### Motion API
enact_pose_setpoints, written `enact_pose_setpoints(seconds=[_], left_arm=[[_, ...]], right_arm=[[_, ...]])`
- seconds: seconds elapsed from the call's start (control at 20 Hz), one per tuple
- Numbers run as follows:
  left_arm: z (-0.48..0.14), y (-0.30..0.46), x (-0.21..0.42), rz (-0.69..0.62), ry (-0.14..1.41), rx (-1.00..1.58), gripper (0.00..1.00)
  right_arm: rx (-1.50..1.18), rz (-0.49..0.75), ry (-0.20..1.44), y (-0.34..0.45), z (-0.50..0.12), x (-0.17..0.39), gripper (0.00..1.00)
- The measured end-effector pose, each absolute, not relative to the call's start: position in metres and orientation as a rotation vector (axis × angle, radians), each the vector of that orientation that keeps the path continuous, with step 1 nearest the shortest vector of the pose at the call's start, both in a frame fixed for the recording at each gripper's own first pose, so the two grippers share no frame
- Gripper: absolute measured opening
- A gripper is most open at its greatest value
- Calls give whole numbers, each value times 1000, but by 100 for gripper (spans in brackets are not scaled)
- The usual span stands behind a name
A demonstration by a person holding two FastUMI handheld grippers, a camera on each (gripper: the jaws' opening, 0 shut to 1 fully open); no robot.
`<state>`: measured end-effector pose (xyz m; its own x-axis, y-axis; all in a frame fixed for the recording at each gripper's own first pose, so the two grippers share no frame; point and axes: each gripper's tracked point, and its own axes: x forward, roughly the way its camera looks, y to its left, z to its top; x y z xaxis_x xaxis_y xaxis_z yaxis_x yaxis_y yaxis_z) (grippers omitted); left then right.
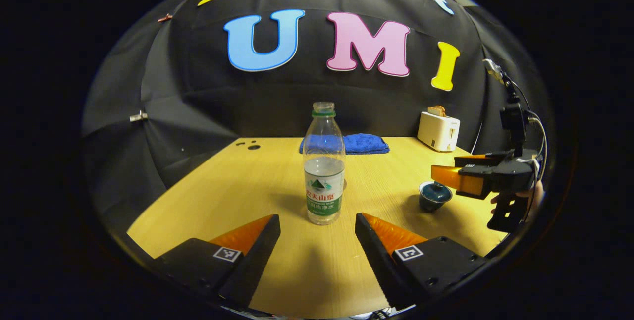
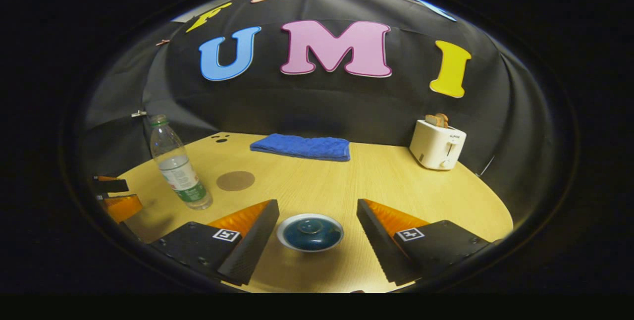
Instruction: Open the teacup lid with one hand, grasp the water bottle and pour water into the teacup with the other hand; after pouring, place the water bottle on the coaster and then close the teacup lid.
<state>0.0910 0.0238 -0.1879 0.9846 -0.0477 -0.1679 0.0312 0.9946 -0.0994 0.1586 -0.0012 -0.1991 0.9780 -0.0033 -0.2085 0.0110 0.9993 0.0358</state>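
STEP: opening approach, lid still on | right gripper (image 2: 317, 233) fingers spread, straddling teacup (image 2: 309, 233) | left gripper (image 1: 317, 236) fingers released, water bottle (image 1: 324, 164) upright at 12 o'clock | coaster (image 2: 236, 181) at bottle's 2 o'clock | NEXT: we judge right fingers must clench on lid knob.

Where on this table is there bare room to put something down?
Bare wood lies between the blue towel and the teacup, and between the teacup and the toaster. It is tighter on the left, where the water bottle and the round coaster stand close together.
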Motion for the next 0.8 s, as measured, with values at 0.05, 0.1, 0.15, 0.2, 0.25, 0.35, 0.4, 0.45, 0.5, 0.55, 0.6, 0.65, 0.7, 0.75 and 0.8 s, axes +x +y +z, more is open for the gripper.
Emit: enact_pose_setpoints(seconds=[0.05, 0.1, 0.15, 0.2, 0.25, 0.35, 0.4, 0.45, 0.5, 0.55, 0.6, 0.65, 0.7, 0.75, 0.8], left_arm=[[-191, 22, 92, -41, 175, -115, 96], [-196, 21, 93, -45, 176, -126, 96], [-199, 21, 93, -49, 179, -129, 97], [-203, 20, 94, -51, 182, -125, 96], [-205, 22, 95, -50, 184, -120, 96], [-209, 26, 96, -47, 190, -113, 96], [-210, 27, 95, -45, 192, -114, 96], [-212, 28, 94, -44, 194, -117, 96], [-213, 28, 94, -42, 195, -119, 96], [-213, 28, 94, -41, 195, -121, 96], [-214, 28, 94, -40, 196, -125, 96], [-215, 29, 94, -40, 196, -128, 96], [-216, 29, 94, -40, 197, -130, 96], [-216, 29, 95, -39, 198, -130, 96], [-217, 30, 94, -36, 198, -130, 96]], right_arm=[[29, -8, 211, -1, -203, 160, 98], [19, -4, 211, -1, -206, 163, 98], [11, 4, 204, 1, -206, 165, 98], [3, 10, 198, 3, -207, 167, 98], [-3, 14, 199, 5, -208, 168, 97], [3, 30, 214, 11, -212, 168, 95], [4, 34, 216, 12, -213, 168, 93], [-2, 34, 221, 13, -215, 169, 87], [-4, 42, 231, 14, -218, 169, 76], [-6, 43, 241, 14, -222, 169, 65], [-5, 45, 246, 14, -223, 169, 65], [-5, 43, 250, 14, -223, 168, 67], [-5, 43, 253, 14, -225, 169, 68], [-6, 34, 256, 10, -226, 169, 66], [0, 35, 263, 11, -229, 169, 63]])
